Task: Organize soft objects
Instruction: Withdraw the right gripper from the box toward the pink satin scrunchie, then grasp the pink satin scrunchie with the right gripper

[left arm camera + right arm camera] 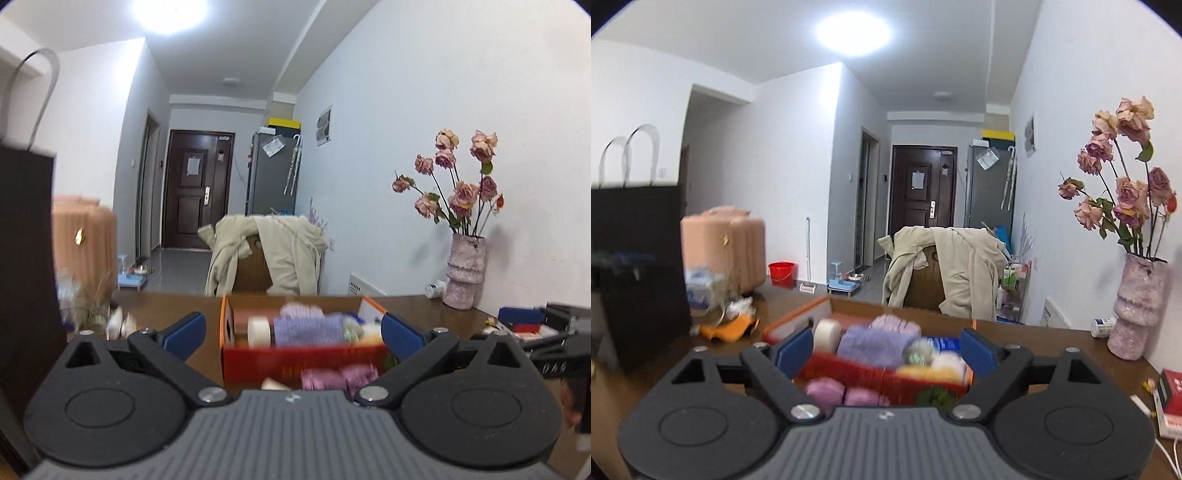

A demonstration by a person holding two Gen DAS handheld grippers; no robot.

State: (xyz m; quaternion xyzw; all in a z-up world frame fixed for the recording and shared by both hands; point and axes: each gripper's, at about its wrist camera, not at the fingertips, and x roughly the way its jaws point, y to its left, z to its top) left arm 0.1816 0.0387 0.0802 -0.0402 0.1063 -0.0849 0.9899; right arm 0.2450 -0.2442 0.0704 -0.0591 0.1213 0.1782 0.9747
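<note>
The left gripper (291, 330) is wide open, with nothing between its blue pads. The right gripper (884, 352) is wide open too, and it holds nothing.

Straight ahead of both sits the red and orange cardboard box (303, 360) on the brown wooden table (173, 306), about midway along the table, with its far side near the table's far edge. Soft things fill it: a folded purple knitted cloth (308, 326), a white roll (258, 331), and some pale fluffy balls (947, 363) at the right end. The box's long side runs left to right, across the way the grippers point.

Two pink rolled soft things (338, 376) lie on the table just in front of the box, touching or almost touching its red wall. They lie low, between the open pads and partly under each gripper's body. Both grippers look about equally near, so I cannot say which one should go first.

The pink rolls are half hidden. The box and its things are blurry. A green fuzzy thing (936, 397) by the box's right corner is too unclear to name.
</note>
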